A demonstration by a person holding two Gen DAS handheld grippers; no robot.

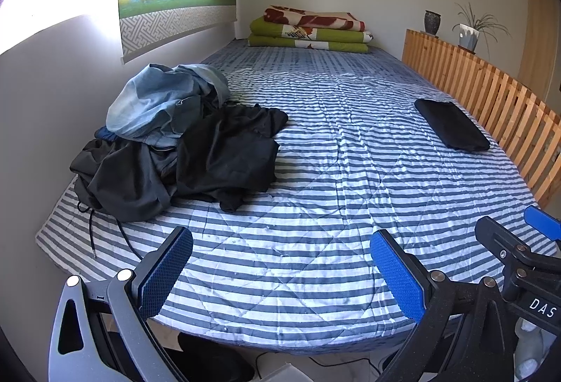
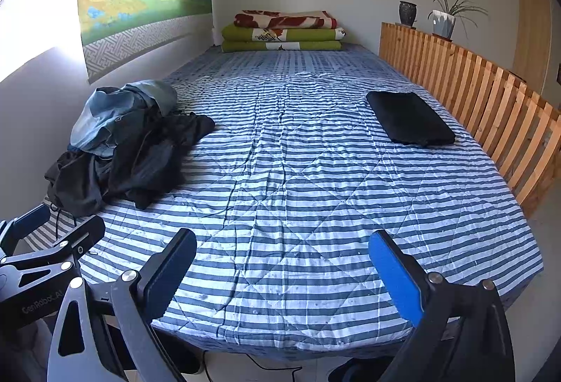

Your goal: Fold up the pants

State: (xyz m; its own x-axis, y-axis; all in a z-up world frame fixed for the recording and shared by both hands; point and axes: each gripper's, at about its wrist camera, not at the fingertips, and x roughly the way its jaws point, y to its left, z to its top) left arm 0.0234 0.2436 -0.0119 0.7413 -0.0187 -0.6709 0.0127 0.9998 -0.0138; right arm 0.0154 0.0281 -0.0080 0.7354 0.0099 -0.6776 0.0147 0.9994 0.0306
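- Presently, both tools hover at the near edge of the bed with the blue-and-white striped quilted cover (image 1: 315, 171), neither touching any garment.
- Left tool (image 1: 280, 271): released, blue-padded fingers spread wide, nothing between them.
- Right tool (image 2: 282, 273): likewise released and empty; it also shows at the right margin of the left wrist view.
- Unfolded work: a crumpled heap of dark black pants (image 1: 196, 164) lies at the left side of the bed near the wall, with a pale blue denim garment (image 1: 161, 101) bunched on top of it. How many pieces the heap holds cannot be told.
- Finished work: one neatly folded black rectangle of cloth (image 2: 408, 117) rests at the right side, just beside the slatted wooden rail (image 2: 491, 101), well apart from the heap.
- Far end: a stack of folded green and red blankets (image 1: 308, 31), not part of the task.
- Judged step: between items; one piece appears done, the next not yet taken.
- Next move calls for both tools to reach left to the heap, separate one garment, and spread it flat on the bare middle of the cover before any fold.
- Risk: a drawcord trails from the heap and layers overlap, so two pieces could lift together.
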